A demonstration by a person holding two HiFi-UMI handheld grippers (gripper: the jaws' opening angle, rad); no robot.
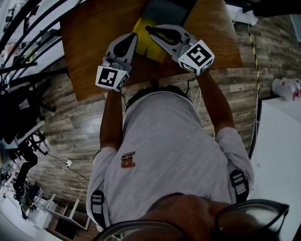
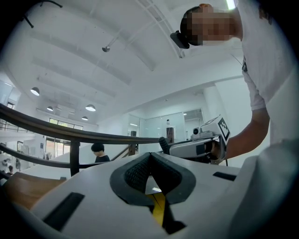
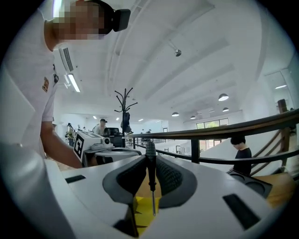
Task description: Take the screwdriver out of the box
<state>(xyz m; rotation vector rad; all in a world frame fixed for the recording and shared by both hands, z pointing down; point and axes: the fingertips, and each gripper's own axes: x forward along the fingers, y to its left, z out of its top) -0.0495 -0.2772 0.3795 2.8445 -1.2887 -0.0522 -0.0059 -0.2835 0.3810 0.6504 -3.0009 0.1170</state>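
A thin screwdriver (image 3: 151, 173) with a dark ribbed handle stands upright between the pads of my right gripper (image 3: 150, 156), which is shut on it, its metal shaft pointing down. Below it lies the yellow box (image 3: 142, 208). In the head view the right gripper (image 1: 149, 29) hangs over the yellow box (image 1: 146, 46) on the brown table (image 1: 94, 37). My left gripper (image 1: 133, 37) is beside the box's left edge. Its fingertips meet and hold nothing (image 2: 149, 155). From the left gripper view, the right gripper (image 2: 164, 144) shows with the dark handle in its jaws.
A dark panel (image 1: 164, 9) lies behind the yellow box at the table's far edge. Racks and cables (image 1: 23, 117) crowd the left side. A white tabletop (image 1: 282, 141) stands at the right, with a white bag (image 1: 286, 87) on the floor beyond it.
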